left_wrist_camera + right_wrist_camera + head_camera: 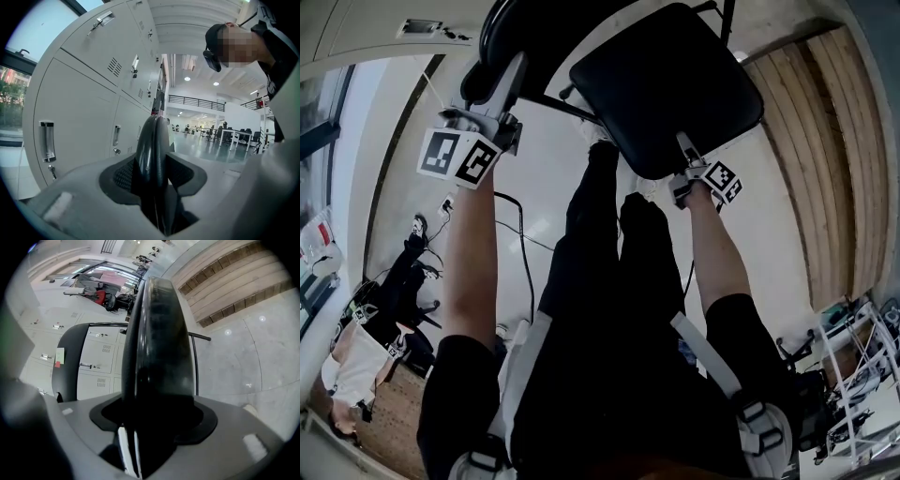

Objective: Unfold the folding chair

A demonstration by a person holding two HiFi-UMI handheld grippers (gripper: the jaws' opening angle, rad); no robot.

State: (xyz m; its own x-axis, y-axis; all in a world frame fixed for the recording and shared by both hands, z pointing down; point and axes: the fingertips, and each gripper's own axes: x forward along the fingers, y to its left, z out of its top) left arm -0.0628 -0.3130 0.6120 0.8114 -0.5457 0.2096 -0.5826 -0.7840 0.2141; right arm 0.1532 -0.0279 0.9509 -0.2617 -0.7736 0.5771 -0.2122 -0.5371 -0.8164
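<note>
The folding chair stands in front of me in the head view, its black seat tilted up and its black backrest at the upper left. My left gripper is shut on the backrest's rim, which runs as a thin black edge between the pads in the left gripper view. My right gripper clasps the seat's near edge. In the right gripper view the thick seat fills the gap between the jaws, and the backrest curves behind at the left.
Grey lockers line the wall beside the chair. Wooden boards lie to the right. My own legs stand just below the seat. Cables trail on the floor at the left, near another person. A wire rack stands at the lower right.
</note>
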